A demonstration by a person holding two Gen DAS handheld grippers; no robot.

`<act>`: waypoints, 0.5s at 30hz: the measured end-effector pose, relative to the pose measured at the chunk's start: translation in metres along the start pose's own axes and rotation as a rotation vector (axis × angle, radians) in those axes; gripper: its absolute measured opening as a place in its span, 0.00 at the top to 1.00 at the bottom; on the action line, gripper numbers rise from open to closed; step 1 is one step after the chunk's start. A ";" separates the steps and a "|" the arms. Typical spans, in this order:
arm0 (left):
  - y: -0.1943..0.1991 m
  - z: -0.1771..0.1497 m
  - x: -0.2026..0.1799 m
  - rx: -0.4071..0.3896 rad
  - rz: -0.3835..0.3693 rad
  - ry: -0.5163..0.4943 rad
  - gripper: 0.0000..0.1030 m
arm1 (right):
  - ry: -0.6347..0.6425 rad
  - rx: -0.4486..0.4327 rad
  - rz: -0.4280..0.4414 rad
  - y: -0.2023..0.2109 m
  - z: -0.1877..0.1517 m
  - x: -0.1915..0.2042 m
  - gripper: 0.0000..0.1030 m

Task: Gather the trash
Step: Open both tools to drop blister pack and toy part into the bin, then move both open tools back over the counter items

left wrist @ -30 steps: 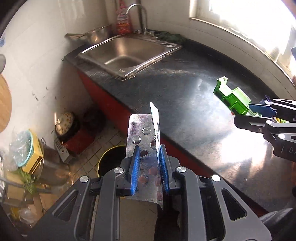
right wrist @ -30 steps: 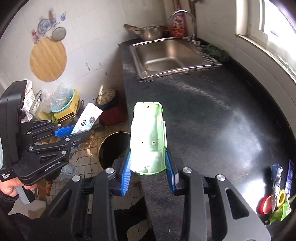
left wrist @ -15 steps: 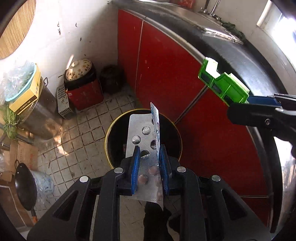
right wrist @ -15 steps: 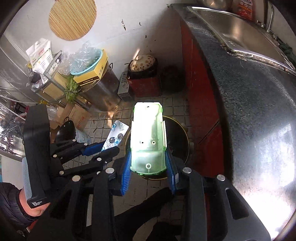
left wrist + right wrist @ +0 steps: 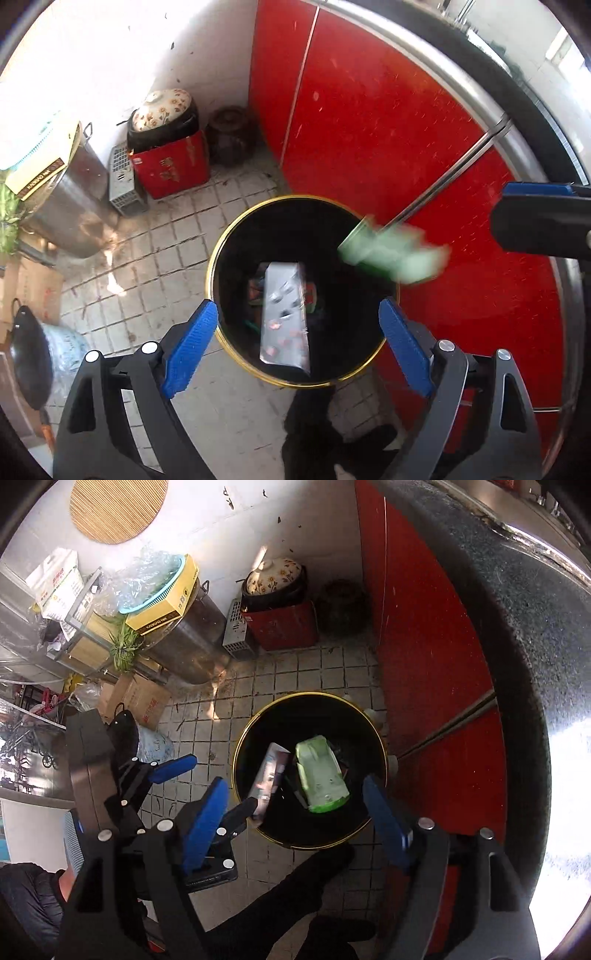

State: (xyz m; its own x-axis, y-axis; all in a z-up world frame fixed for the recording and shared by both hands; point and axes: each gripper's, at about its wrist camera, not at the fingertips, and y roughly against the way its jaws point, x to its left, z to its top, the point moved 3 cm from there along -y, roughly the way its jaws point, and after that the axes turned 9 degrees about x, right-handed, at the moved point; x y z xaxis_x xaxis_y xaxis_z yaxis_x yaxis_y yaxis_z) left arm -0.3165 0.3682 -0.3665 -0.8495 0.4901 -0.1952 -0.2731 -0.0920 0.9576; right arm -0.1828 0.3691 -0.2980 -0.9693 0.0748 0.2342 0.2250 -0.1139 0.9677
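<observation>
1. Trash in this moment is two pieces: a silver blister pack (image 5: 283,314) and a green plastic toy car (image 5: 320,773), both loose in the air over the mouth of a black bin with a gold rim (image 5: 218,251) that stands on the tiled floor (image 5: 155,258).
2. The left tongs (image 5: 298,347) have just been opening and now stand released, the blue pads (image 5: 190,347) spread wide to either side of the bin's mouth; the blister pack lies between them in the view but touches neither pad.
3. The right tongs (image 5: 297,816) have likewise just been opening and are released; the green car is past the fingertips, inside the ring of the bin's rim as that camera sees it, clear of both pads.
4. In the left wrist view the green car (image 5: 393,254) is a motion-blurred smear at the right edge of the bin's rim, below one blue-tipped finger of the right tongs (image 5: 537,221).
5. In the right wrist view the blister pack (image 5: 269,779) hangs tilted just off the tip of the left tongs (image 5: 207,775), over the left part of the bin's opening.
6. Some dark, reddish rubbish already lies at the bottom of the bin; what it is cannot be told.
7. The bin stands close to a red cabinet front (image 5: 369,122) beneath the dark speckled surface (image 5: 517,646).
8. A person's dark-clad leg (image 5: 280,897) reaches toward the bin's near edge.
</observation>
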 end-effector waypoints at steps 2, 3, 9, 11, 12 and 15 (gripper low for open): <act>0.004 0.000 0.002 0.017 0.007 0.010 0.16 | 0.001 -0.010 0.005 0.010 -0.003 0.001 0.29; 0.008 0.000 0.002 0.019 0.010 0.007 0.16 | 0.004 -0.019 0.004 0.018 -0.006 0.001 0.29; 0.050 0.005 -0.015 0.012 0.045 -0.030 0.15 | -0.028 -0.100 0.002 0.086 -0.031 -0.003 0.25; 0.072 0.009 -0.029 0.002 0.053 -0.060 0.11 | -0.053 -0.150 -0.014 0.119 -0.045 -0.010 0.22; 0.083 0.011 -0.038 -0.011 0.057 -0.084 0.10 | -0.072 -0.174 -0.032 0.136 -0.053 -0.014 0.21; 0.118 0.018 -0.077 -0.041 0.073 -0.182 0.10 | -0.159 -0.252 -0.064 0.189 -0.084 -0.038 0.18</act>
State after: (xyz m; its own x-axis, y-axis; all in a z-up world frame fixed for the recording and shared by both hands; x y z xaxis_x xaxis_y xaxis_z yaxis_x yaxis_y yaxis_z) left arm -0.2749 0.3350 -0.2348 -0.7730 0.6293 -0.0807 -0.2352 -0.1661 0.9577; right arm -0.1120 0.2621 -0.1318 -0.9487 0.2414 0.2043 0.1130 -0.3446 0.9319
